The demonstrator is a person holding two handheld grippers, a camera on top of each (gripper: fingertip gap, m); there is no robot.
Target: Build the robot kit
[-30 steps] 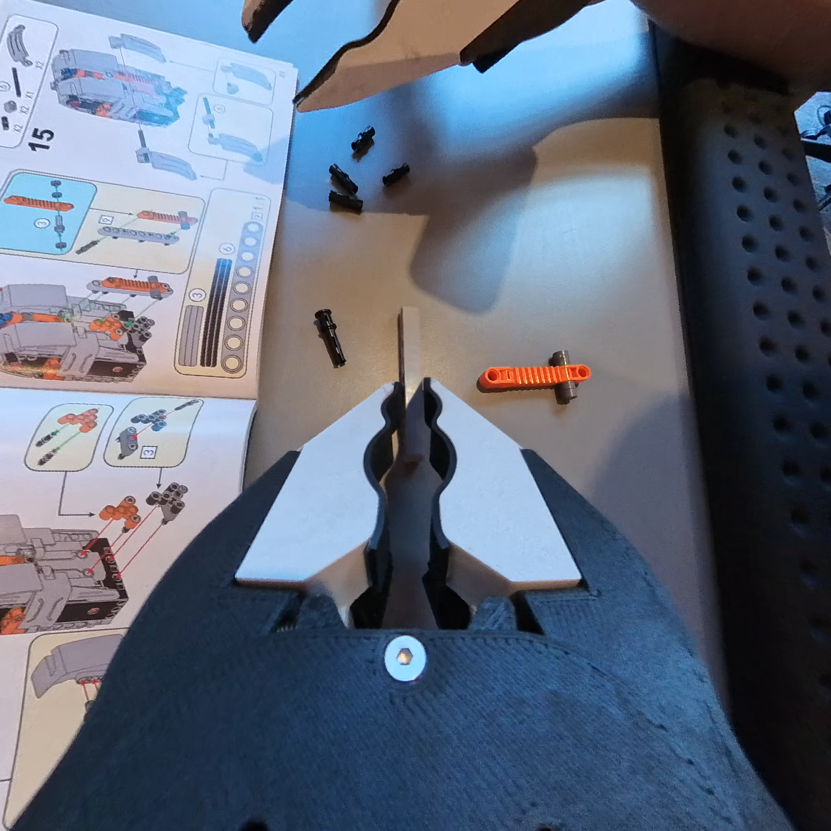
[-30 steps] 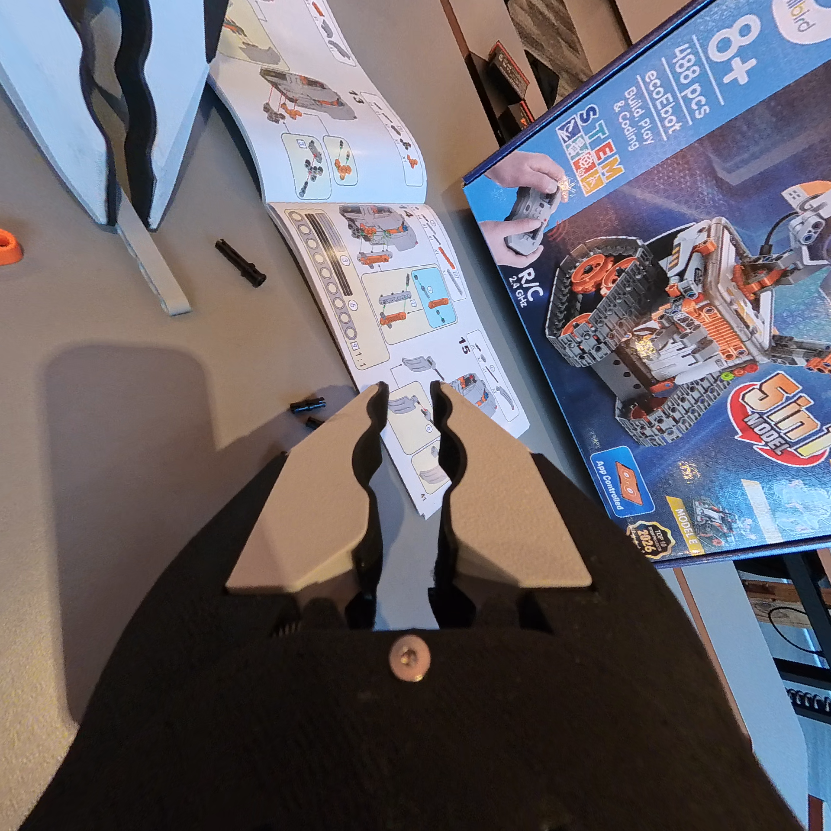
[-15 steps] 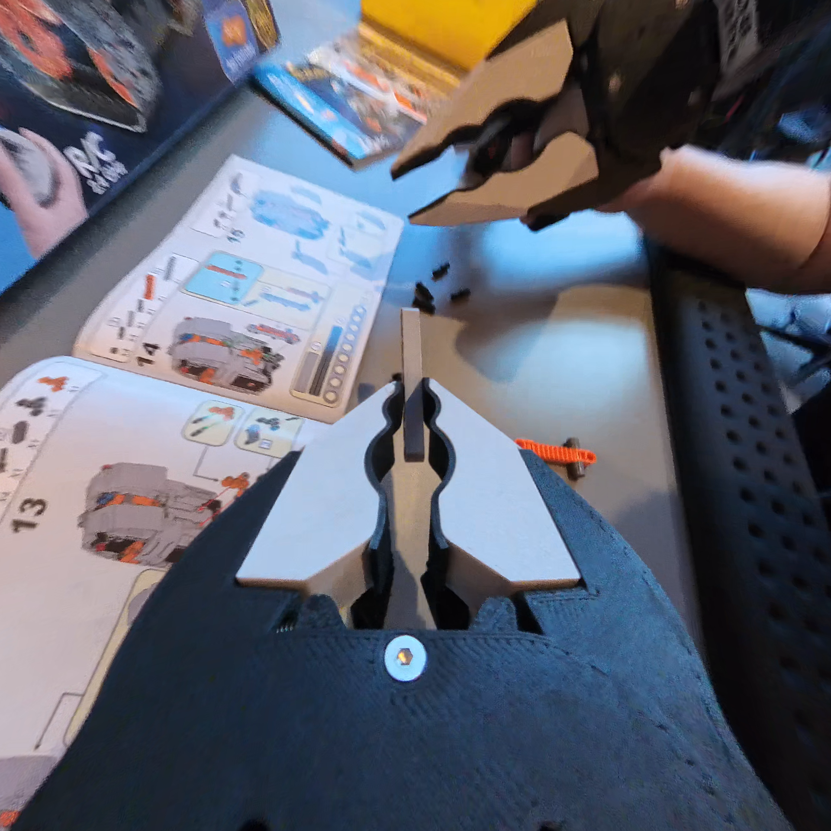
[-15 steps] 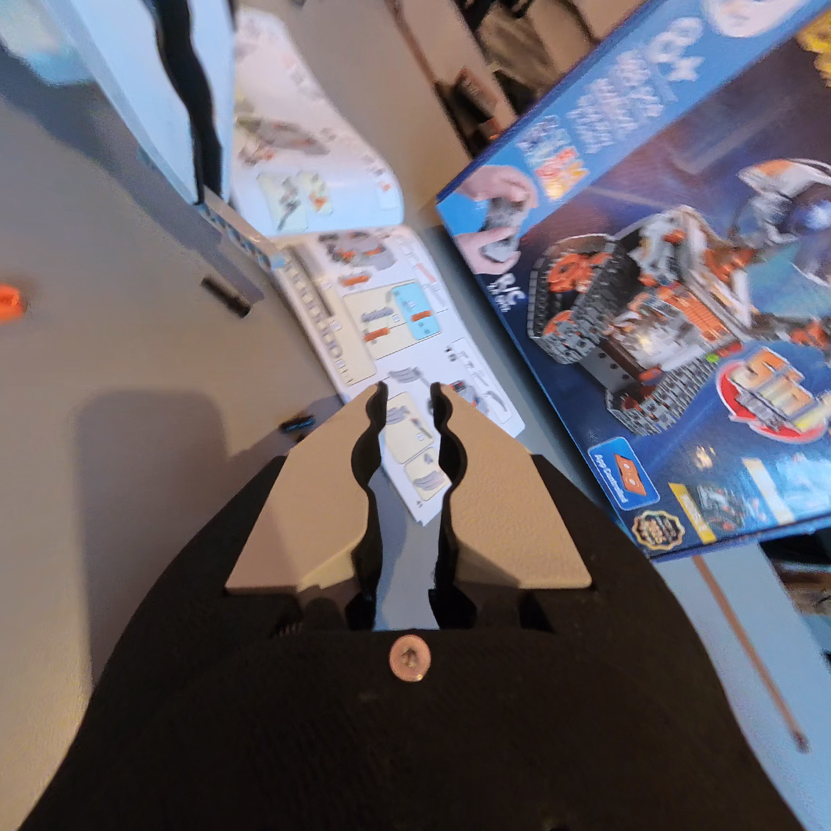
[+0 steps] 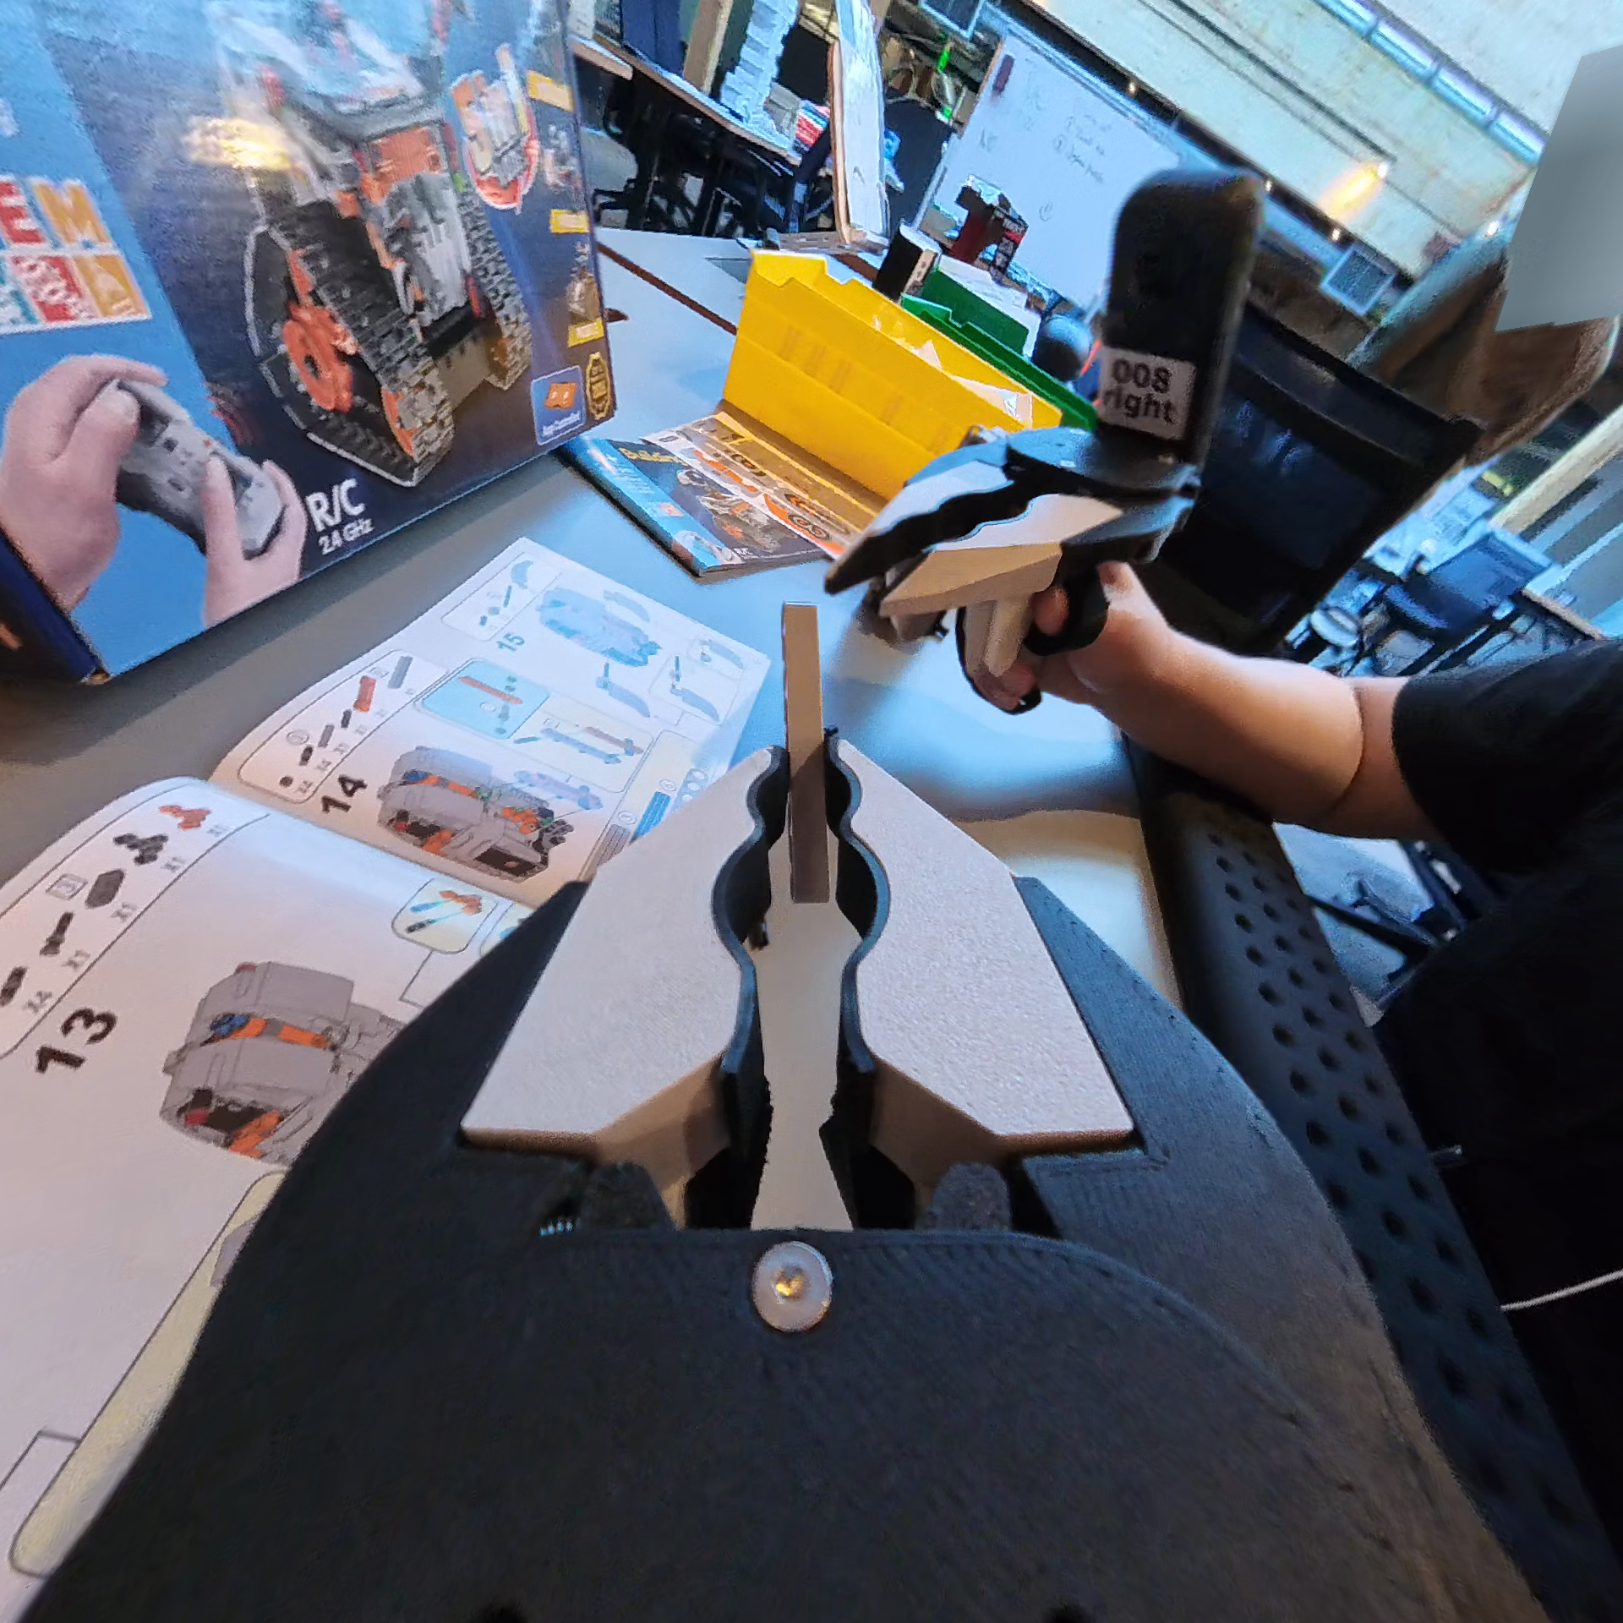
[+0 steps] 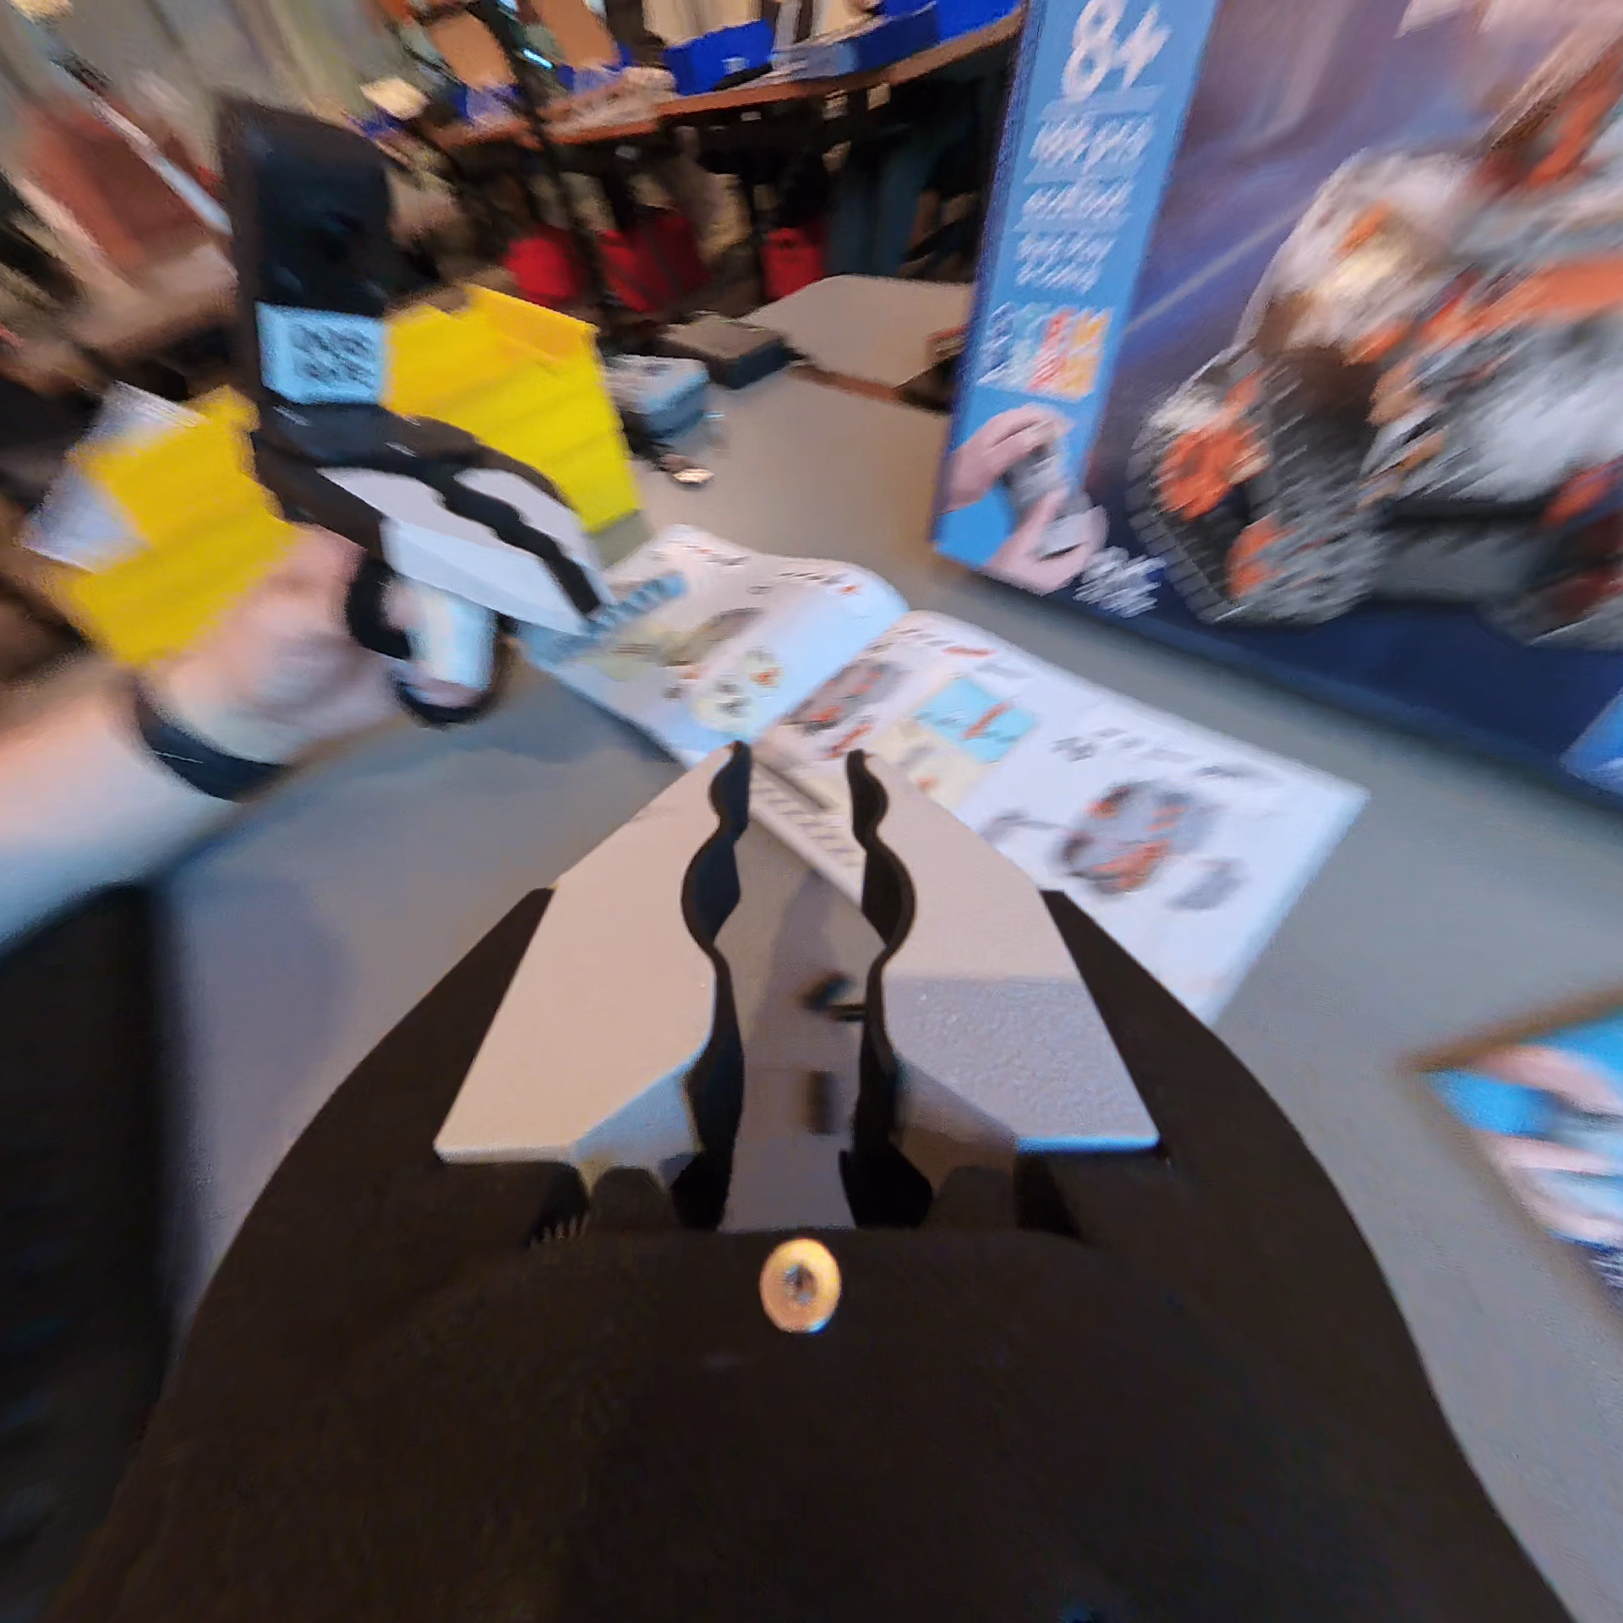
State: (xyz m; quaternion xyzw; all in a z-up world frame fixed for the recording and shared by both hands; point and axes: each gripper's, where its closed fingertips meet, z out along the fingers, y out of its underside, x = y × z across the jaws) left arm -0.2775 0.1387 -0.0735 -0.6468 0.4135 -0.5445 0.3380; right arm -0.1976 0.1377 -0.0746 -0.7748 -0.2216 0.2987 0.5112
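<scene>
My left gripper is shut on a flat grey beam, which sticks out forward past the fingertips, held above the open instruction booklet. My right gripper is open with a narrow gap and holds nothing; it hangs over the grey table with small black pins below it. In the left wrist view the right gripper is held by a hand just beyond and right of the beam. The blurred right wrist view shows the left gripper at the left with the beam tip.
A large blue toy box stands at the left, also in the right wrist view. A yellow bin and a thin booklet lie behind. A black perforated surface runs along the right. The open booklet lies ahead. The gap from one gripper's tips to the other's is roughly 9 centimeters.
Both grippers have lifted and tilted up from looking down at the table to looking across it. The left still grips the grey beam. The orange beam has left the left wrist view.
</scene>
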